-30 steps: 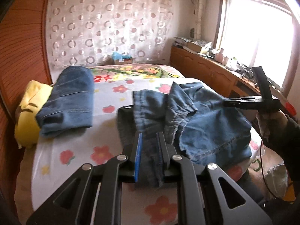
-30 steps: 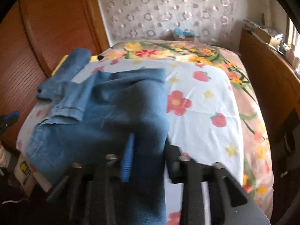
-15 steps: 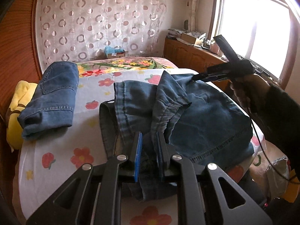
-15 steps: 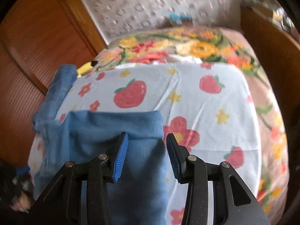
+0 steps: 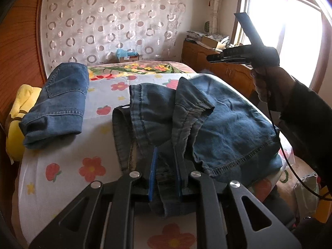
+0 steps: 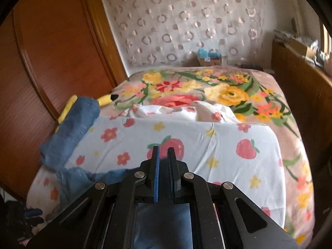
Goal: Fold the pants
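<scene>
The left gripper (image 5: 166,166) pinches a bunched edge of the jeans (image 5: 217,124) lying crumpled on the bed (image 5: 62,161). The right gripper (image 6: 163,166) hangs above, nearly closed on nothing. Mid-fold, I'd guess; next it needs a fresh hold.

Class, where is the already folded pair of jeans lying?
In the left wrist view, the folded jeans lie at the bed's left side, partly on a yellow plush toy.
</scene>
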